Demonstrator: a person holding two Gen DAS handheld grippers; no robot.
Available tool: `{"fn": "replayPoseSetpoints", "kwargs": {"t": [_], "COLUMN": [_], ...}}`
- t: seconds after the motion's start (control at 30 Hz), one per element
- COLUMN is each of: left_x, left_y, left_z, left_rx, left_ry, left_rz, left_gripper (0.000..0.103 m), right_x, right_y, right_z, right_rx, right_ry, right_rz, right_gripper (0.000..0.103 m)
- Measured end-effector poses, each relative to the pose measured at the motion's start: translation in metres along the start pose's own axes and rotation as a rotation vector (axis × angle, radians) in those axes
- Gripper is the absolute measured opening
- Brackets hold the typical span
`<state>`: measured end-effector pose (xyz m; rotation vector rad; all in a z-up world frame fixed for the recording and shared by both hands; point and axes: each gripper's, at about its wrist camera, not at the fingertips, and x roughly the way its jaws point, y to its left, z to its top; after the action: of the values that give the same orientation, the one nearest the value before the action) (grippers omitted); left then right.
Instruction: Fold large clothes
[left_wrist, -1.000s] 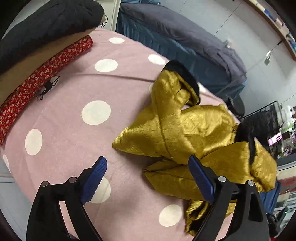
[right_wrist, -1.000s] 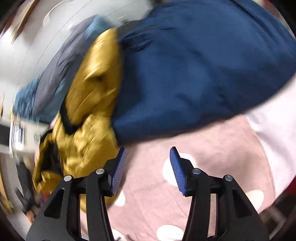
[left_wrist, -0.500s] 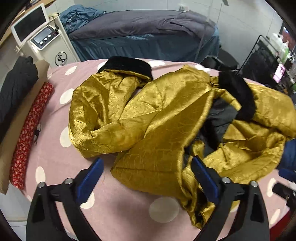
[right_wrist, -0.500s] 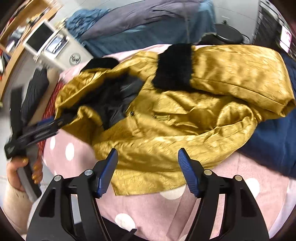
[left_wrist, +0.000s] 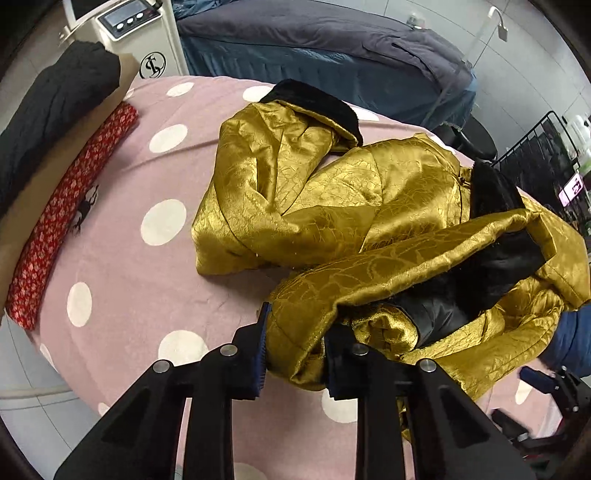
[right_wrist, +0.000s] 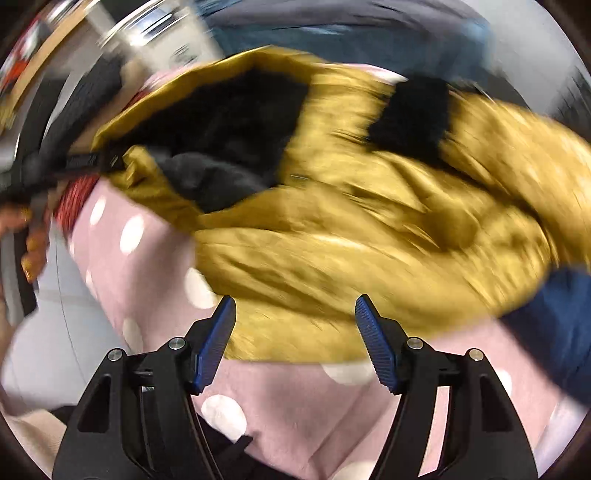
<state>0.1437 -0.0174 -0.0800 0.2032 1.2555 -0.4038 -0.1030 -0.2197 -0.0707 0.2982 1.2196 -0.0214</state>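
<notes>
A crumpled gold satin jacket with black fur cuffs and black lining lies on the pink polka-dot cover. My left gripper is closing, and its blue pads pinch a fold of the jacket's near edge. The right wrist view is blurred by motion. There the gold jacket fills the middle, and my right gripper stands open just over its near hem, with nothing pressed between the pads. At the left of that view the left gripper holds the jacket's edge, with a hand behind it.
A stack of folded clothes, black above red floral, lies along the cover's left side. A dark blue garment sits right of the jacket. Beyond are a white machine, a grey-covered bed and a black wire rack.
The left gripper's jaws went from wide open to pinched on the jacket's edge. The right gripper swung from the blue garment over to the jacket and its jaws widened.
</notes>
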Motion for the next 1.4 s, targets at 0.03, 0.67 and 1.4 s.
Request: {"fn": "replayPoseSetpoints", "kwargs": {"t": [0.03, 0.67, 1.4], "left_x": [-0.001, -0.014, 0.070], "left_y": [-0.001, 0.010, 0.101], "left_z": [-0.001, -0.035, -0.190], "left_rx": [-0.005, 0.145, 0.210], "left_ry": [-0.001, 0.043, 0.397], "left_rz": [-0.004, 0.016, 0.122], "left_gripper": [0.023, 0.023, 0.023], "right_x": [0.007, -0.011, 0.008], "right_y": [0.017, -0.030, -0.133], "right_z": [0.007, -0.037, -0.173], "right_rx": [-0.070, -0.101, 0.092], "right_ry": [0.004, 0.077, 0.351], "right_rz": [-0.020, -0.153, -0.183], "right_gripper": [0.067, 0.018, 0.023]}}
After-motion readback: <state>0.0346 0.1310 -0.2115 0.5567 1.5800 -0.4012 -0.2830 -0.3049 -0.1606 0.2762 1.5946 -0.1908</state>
